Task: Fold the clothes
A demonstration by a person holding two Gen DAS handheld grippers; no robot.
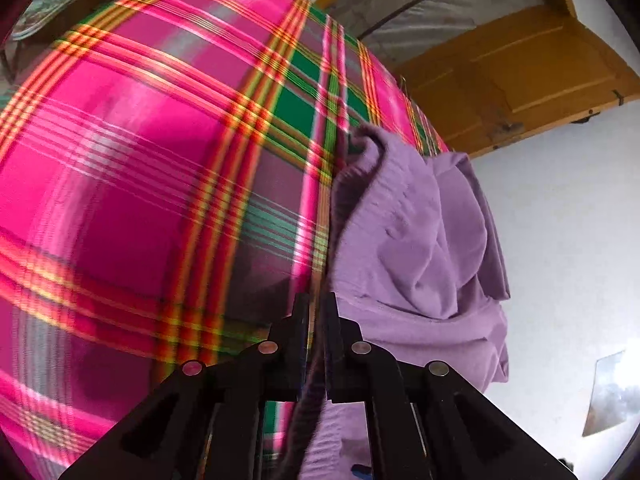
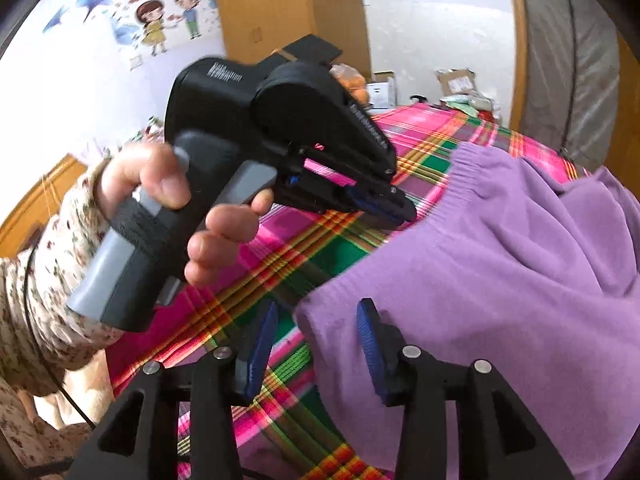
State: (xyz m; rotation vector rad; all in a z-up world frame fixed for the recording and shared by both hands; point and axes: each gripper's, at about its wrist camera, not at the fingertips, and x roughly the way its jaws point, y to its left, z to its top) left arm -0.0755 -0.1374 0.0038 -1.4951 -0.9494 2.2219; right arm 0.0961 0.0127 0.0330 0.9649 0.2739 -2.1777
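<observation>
A purple knit garment lies bunched on a pink plaid cloth. In the left wrist view my left gripper is shut on the garment's dark ribbed edge, which runs down between the fingers. The right wrist view shows the same garment spread to the right, with the left gripper held by a hand and pinching the ribbed hem. My right gripper stands open, blue pads apart, and a lower corner of the garment reaches into the gap between them.
The plaid cloth covers the whole work surface. Boxes and packets crowd its far end. A wooden door and a grey fabric frame stand behind. A floral sleeve comes in from the left.
</observation>
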